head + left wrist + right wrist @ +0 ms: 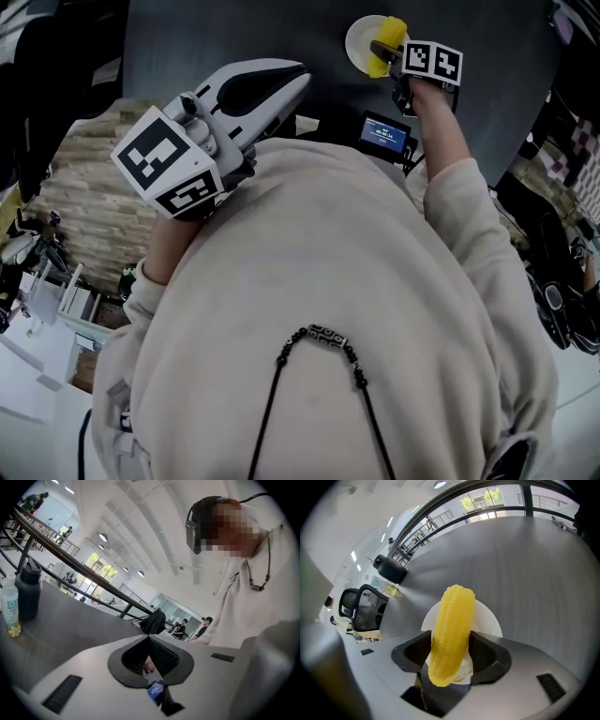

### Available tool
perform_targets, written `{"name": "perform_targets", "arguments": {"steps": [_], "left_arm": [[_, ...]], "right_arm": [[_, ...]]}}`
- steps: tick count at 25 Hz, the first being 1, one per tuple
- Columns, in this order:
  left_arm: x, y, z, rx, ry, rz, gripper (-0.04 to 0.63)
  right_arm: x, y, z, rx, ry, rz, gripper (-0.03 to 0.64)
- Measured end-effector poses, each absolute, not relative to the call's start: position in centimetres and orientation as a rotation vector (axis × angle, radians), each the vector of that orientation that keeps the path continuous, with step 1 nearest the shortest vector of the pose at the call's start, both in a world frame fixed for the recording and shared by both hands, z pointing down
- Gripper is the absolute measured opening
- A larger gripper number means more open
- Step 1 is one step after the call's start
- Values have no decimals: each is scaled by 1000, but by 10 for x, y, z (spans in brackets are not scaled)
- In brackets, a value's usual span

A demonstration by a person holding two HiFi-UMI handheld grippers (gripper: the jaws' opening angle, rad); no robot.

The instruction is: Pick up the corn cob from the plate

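counts: I see 1 yellow corn cob [452, 630], 1 round white plate [490, 616], 2 grippers, 2 bottles and 1 small black device with a lit blue screen [385, 134].
plate contents: only the cob, nothing else on it.
plate position: far side of the dark grey table [234, 28], well ahead of the person.
cob position: over the plate, toward its right side in the head view. In the right gripper view its near end reaches past the plate's rim toward the camera. I can't tell whether its underside is off the plate.
right gripper [451, 641]: pointing steeply down onto the plate. The jaws are spread wide with the cob running lengthwise between them. The ribbed pads sit against both flanks with no gap I can see, so I read it as clamped on the cob.
left gripper [149, 639]: held up in front of the person's chest, off the table and roughly level. The jaws are closed tip to tip with nothing between them.
bottles: 1 dark flask [29, 595] and 1 clear plastic bottle [9, 606] with yellowish liquid at the bottom. Both are upright and just beside each other on the table, seen in the left gripper view.
device: at the table's near edge, just beside the right forearm, between torso and plate.
person: cream sweatshirt [319, 281] with a black beaded cord at the neck.
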State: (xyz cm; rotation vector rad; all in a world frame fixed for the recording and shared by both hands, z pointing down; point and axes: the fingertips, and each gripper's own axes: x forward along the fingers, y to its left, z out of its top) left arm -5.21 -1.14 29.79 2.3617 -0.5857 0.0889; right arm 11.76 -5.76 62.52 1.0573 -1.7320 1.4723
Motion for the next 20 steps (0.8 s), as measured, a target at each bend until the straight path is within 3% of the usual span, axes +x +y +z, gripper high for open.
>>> {"name": "perform_targets", "arguments": {"steps": [5, 11, 20], "left_arm": [[-52, -11, 298, 2371, -559, 101, 2], [-51, -17, 293, 2408, -505, 109, 2], [-37, -28, 276, 2545, -386, 109, 2]], "right_arm": [[113, -60, 622, 1047, -1755, 1450, 229], [107, -68, 593, 1065, -1857, 1442, 227], [122, -88, 479, 1221, -2153, 1286, 227]]}}
